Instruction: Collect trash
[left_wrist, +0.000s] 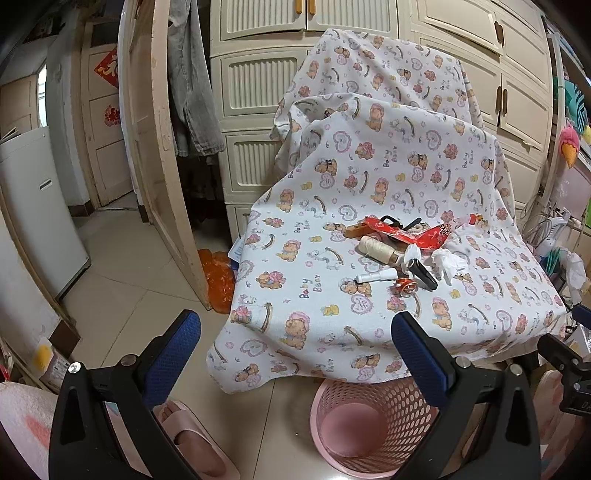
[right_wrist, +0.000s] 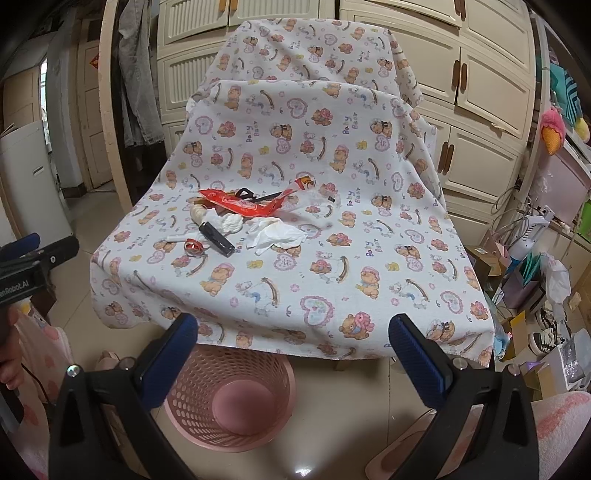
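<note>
Pale floor tiles (right_wrist: 325, 424) fill the nearest ground, and on them, just under the front hem of the table cover, stands a pink perforated wastebasket (right_wrist: 229, 398) with nothing in it. A foot in a pink slipper (left_wrist: 192, 439) rests on the tiles beside it.

Both tools hang low in front of the table, pointing at it. The left gripper (left_wrist: 295, 354) has its blue-padded jaws spread wide with nothing between them; the right gripper (right_wrist: 291, 354) is just as wide apart and equally unloaded. From the right wrist view, the left tool's black body carries white lettering that ends in "Robot.AI"; the start is cut off.

Over the table lies a white cloth (right_wrist: 332, 280) printed with bears, hearts and the words "Baby Bear".

The trash sits toward the middle of it in one loose cluster: crumpled white tissue (right_wrist: 273, 234) nearest, a black rectangular object (right_wrist: 218, 240) just left of it, a small red-and-silver wrapper (right_wrist: 194, 246) and a white tube (left_wrist: 376, 275) beside those. Behind them lie a spool of cream thread (left_wrist: 376, 247) and a torn red packet (right_wrist: 243, 205) with printing too small to read, draped over dark items I cannot identify.

Beyond the table, the same cloth rises over a chair back (right_wrist: 306, 48), with cream cupboard doors (right_wrist: 480, 96) behind and an open wooden door (left_wrist: 159, 122) to the left.
</note>
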